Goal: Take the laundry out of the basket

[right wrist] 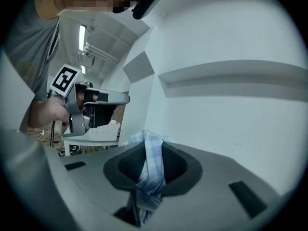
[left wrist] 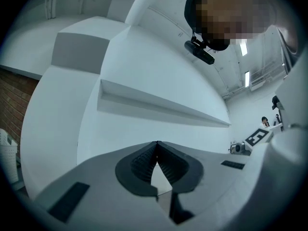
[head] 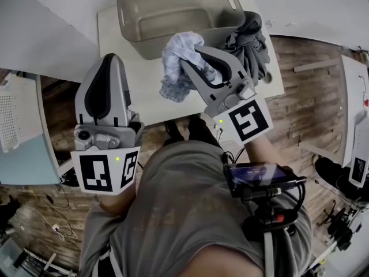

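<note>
Three views, one moment.

**Head view.** The grey basket (head: 128, 17) stands at the far side of the white table (head: 109, 30), and its inside looks empty. A dark grey garment (head: 252, 42) lies heaped against the basket's right end. Whether part of it rests over the rim cannot be told. It is judged to be already taken out. The right gripper (head: 195, 53) holds a blue-and-white checked cloth (head: 174, 68) just in front of the basket. The cloth hangs bunched from the jaw tips, clear of the rim, probably so that it can be set down on the table. The left gripper (head: 112, 57) hovers over the table's left part and touches nothing. It is judged to be idle because one gripper is enough for so light a piece.

**Left gripper view.** The jaws are pressed together at the tips with nothing between them. Only white wall and ledges lie ahead.

**Right gripper view.** The ribbed pads (right wrist: 175, 165) pinch a twisted fold of the checked cloth, and the rest trails below the jaws. The narrow gap suits thin fabric. The left gripper shows at the left, well apart.

**Judgement.** The task is nearly complete; what remains is to release the cloth on the table.
</note>
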